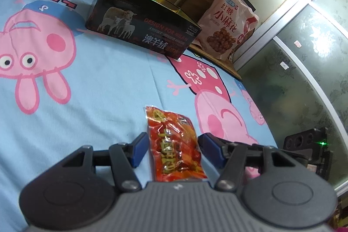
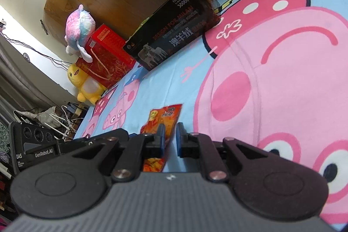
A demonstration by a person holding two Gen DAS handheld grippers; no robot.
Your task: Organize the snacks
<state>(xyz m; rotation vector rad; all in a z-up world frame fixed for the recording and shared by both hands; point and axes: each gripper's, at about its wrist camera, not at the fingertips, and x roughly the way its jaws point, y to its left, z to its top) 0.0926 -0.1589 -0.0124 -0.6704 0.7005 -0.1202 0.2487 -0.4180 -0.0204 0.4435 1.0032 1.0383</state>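
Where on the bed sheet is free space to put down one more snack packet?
Bare bed sheet lies between the red snack packet at the left tool and the black box. It is crowded behind: red gift box, plush toys, and brown snack bag beside the black box.

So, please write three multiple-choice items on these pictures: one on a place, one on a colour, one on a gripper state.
1. Where does the red snack packet lie?
A. on the cartoon bedsheet
B. inside the dark box
C. on the chair

2. What colour are the left gripper pads?
A. green
B. blue
C. white

3. How is the left gripper?
A. shut on the packet
B. open around the packet
C. out of view

Key: A, it lies flat on the sheet; B, both pads show blue; B, the pads stand apart on either side of the packet.
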